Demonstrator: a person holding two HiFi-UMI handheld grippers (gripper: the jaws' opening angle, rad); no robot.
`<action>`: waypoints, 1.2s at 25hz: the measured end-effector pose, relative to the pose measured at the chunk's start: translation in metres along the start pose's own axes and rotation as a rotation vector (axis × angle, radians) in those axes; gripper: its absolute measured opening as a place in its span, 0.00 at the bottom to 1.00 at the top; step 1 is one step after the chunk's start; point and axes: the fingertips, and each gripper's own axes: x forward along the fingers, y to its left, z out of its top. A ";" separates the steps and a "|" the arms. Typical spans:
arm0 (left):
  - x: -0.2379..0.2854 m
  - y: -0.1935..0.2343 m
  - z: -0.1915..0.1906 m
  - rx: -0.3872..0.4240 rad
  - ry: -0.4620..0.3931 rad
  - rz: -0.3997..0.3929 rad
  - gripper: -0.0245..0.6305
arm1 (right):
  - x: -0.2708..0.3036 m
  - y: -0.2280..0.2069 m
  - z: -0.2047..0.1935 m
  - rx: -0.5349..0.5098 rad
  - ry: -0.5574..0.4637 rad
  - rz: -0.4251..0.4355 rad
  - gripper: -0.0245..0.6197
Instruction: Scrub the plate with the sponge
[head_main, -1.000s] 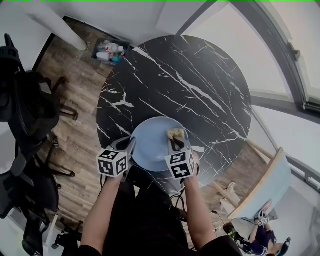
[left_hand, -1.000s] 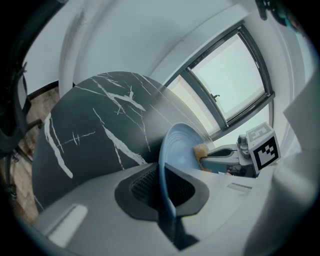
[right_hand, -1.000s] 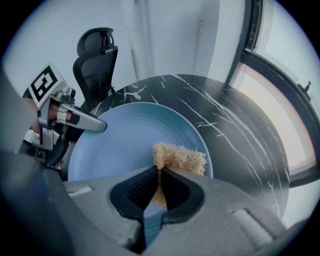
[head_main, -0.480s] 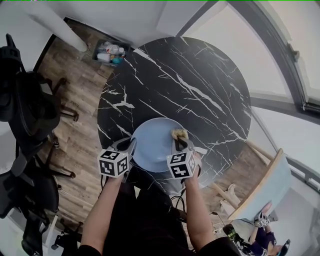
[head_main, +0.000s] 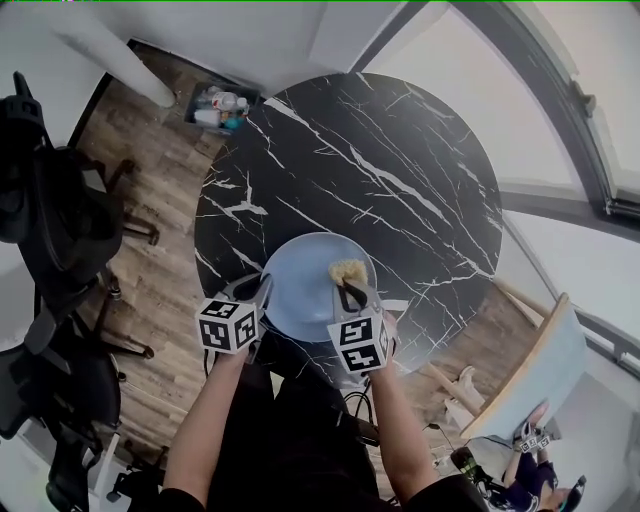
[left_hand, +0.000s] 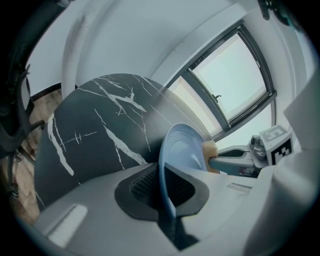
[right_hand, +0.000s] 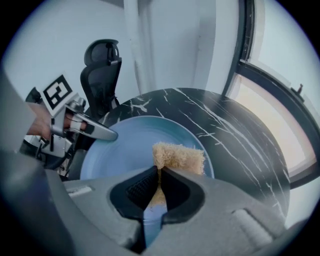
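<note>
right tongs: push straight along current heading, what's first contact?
Probably the blue plate. The right tongs, shut on the sponge, angle down at its face with the sponge leading; whether the sponge touches it now is unclear.

The left gripper (head_main: 263, 288) and right gripper (head_main: 349, 292) share pale grey moulded shells, dark ribbed pads (left_hand: 145, 185) inside the jaws, and a white cube (head_main: 228, 325) printed with black square markers. The person wears a black garment (head_main: 290, 420).
</note>
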 end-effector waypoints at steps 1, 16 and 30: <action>0.000 0.000 0.000 -0.001 -0.002 0.001 0.07 | -0.003 0.013 0.002 0.002 -0.014 0.034 0.07; 0.000 0.000 -0.001 -0.007 -0.004 0.000 0.06 | 0.024 0.141 -0.019 -0.077 0.119 0.302 0.07; 0.001 -0.001 -0.002 0.019 0.018 -0.006 0.06 | 0.022 0.125 -0.035 -0.113 0.147 0.287 0.07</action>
